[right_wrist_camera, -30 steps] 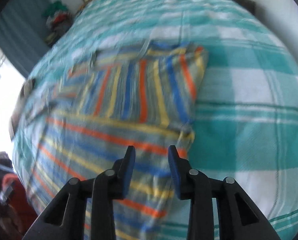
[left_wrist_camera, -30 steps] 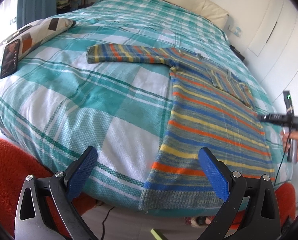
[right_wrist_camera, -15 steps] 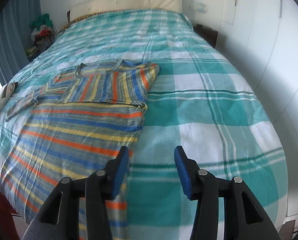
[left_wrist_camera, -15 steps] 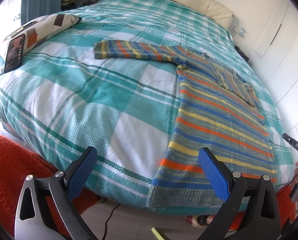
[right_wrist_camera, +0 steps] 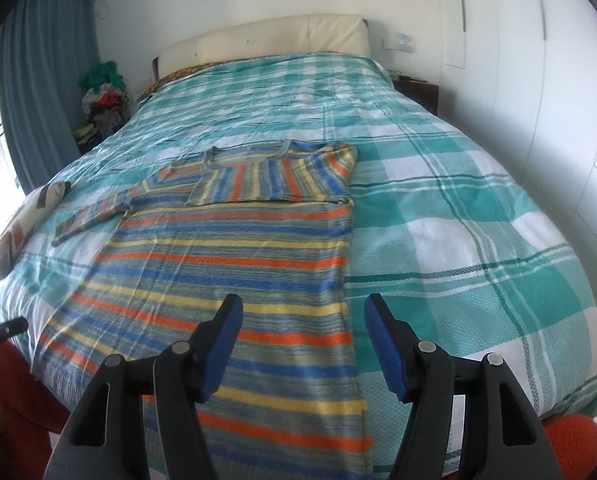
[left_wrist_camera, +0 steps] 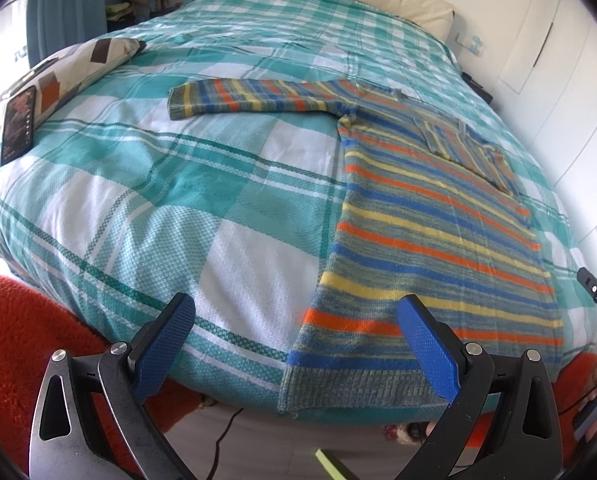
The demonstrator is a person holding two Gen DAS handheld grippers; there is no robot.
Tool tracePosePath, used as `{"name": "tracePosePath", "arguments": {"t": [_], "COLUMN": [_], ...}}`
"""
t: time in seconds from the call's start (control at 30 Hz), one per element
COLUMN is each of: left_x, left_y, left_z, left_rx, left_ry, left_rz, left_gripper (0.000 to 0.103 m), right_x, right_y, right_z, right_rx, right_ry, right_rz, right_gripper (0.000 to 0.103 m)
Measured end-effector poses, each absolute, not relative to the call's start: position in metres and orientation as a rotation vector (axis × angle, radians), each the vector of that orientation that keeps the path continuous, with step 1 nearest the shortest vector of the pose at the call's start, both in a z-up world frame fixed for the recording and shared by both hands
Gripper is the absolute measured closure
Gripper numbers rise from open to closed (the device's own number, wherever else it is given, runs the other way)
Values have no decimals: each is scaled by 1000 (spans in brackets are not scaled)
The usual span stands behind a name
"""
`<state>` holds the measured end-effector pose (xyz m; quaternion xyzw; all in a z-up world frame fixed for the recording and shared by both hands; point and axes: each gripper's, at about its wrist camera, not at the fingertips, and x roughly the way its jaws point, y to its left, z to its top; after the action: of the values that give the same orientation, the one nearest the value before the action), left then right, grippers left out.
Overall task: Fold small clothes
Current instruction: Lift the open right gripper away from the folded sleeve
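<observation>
One striped sweater [left_wrist_camera: 430, 236] on checked bedspread [left_wrist_camera: 146, 184].

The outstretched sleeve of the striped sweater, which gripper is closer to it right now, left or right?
Left, probably. The left gripper hangs open off the bed's foot on the outstretched sleeve side; the right gripper hangs open above the sweater's opposite edge.

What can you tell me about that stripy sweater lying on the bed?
The striped sweater is a knit in grey-blue with orange, yellow and blue bands and a ribbed hem. It lies flat on the checked bedspread, hem at the bed's near edge. One sleeve stretches straight out sideways; the other is folded across the chest. Neither hand-held gripper touches it.
</observation>
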<state>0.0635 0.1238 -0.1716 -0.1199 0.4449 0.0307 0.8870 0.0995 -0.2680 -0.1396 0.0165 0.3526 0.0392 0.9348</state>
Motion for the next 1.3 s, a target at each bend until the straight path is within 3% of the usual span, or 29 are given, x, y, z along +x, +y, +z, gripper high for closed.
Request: {"name": "tracePosePath", "arguments": {"t": [1.3], "left_x": [75], "left_y": [118], "left_z": [-182], "left_rx": [-198], "left_ry": [998], "left_rz": [105], "left_gripper": [2], "right_x": [90], "right_y": [-250], "right_z": [-132], "right_rx": [1], "right_ry": [717], "right_rz": [131], "right_gripper": [38]}}
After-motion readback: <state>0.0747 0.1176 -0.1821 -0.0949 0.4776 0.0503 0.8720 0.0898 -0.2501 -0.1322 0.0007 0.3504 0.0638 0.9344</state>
